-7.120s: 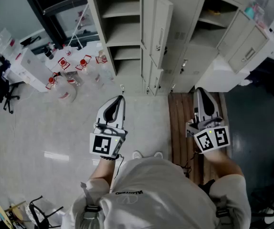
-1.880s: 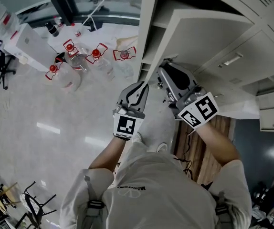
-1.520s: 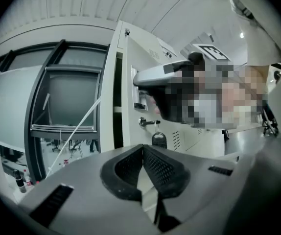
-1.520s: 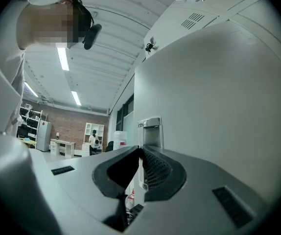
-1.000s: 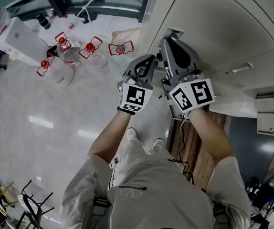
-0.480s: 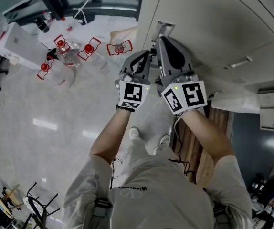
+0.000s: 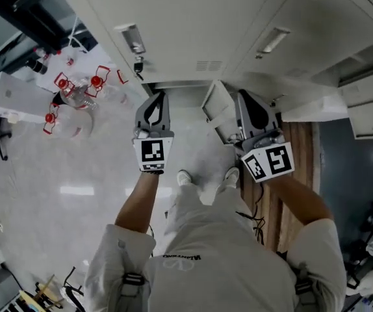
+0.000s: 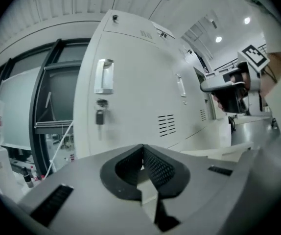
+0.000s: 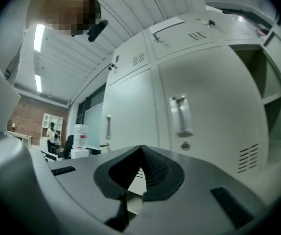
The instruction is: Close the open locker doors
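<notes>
The left gripper (image 7: 154,97) has its jaws pressed together with nothing between them, and the right gripper (image 7: 247,97) is likewise closed and empty. Both point level at the lockers, marker cubes turned up toward the head camera. In the head view, the bare left forearm (image 7: 138,200) reaches forward from about seven o'clock, and the right forearm (image 7: 300,200) comes in from about five o'clock, with the elbows slightly bent and the hands well apart. Between the two grippers, at about ten o'clock from the right one and near it, a low locker door (image 7: 218,108) stands ajar and angles outward. At twelve o'clock of the left gripper is a tall closed door (image 8: 130,82), apart from the jaws. It carries a metal handle (image 8: 104,76), a key (image 8: 99,116) hanging just below that, and a set of vent slots (image 8: 166,125) toward four o'clock. The right gripper faces another closed door (image 9: 209,82) with its own handle (image 9: 179,115). At three o'clock of that door an open compartment (image 9: 272,92) shows bare shelves. Red-capped bottles (image 7: 69,96) stand on the pale floor (image 7: 56,194) at nine o'clock of the left gripper, well apart from it.
</notes>
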A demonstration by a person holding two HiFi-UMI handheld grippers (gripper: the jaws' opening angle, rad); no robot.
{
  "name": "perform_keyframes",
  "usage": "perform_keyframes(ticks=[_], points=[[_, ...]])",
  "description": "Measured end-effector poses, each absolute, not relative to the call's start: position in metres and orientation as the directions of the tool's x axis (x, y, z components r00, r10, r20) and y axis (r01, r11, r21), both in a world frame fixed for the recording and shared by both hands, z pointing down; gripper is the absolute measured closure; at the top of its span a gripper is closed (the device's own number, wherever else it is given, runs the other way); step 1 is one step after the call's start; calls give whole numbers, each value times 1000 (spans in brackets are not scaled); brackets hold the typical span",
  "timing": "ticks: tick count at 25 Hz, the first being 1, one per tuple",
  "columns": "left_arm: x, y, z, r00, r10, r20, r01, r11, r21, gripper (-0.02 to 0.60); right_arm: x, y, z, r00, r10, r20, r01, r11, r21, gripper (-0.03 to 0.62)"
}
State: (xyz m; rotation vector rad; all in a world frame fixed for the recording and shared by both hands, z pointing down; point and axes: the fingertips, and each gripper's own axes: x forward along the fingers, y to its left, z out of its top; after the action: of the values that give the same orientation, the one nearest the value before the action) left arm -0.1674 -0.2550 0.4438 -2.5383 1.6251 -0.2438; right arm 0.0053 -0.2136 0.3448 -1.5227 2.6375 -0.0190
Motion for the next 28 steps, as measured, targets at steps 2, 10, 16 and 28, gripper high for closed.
perform_keyframes(ticks=[2, 10, 16, 28], points=[[-116, -239, 442, 464, -882, 79, -867, -470, -165, 577, 56, -205, 345, -438, -895, -85, -893, 444, -73, 583], [162, -196, 387, 744, -668, -13, -666, -739, -101, 577, 254, -151, 329, -241, -963, -123, -964, 252, -89, 583], [367, -142, 365, 904, -423, -62, -427, -898, -101, 577, 414, -99, 330, -21, -992, -126, -994, 35, -106, 583], [597, -68, 384, 982, -188, 10, -186, -977, -107, 577, 595, -28, 348, 226, -968, -106, -969, -212, -130, 583]])
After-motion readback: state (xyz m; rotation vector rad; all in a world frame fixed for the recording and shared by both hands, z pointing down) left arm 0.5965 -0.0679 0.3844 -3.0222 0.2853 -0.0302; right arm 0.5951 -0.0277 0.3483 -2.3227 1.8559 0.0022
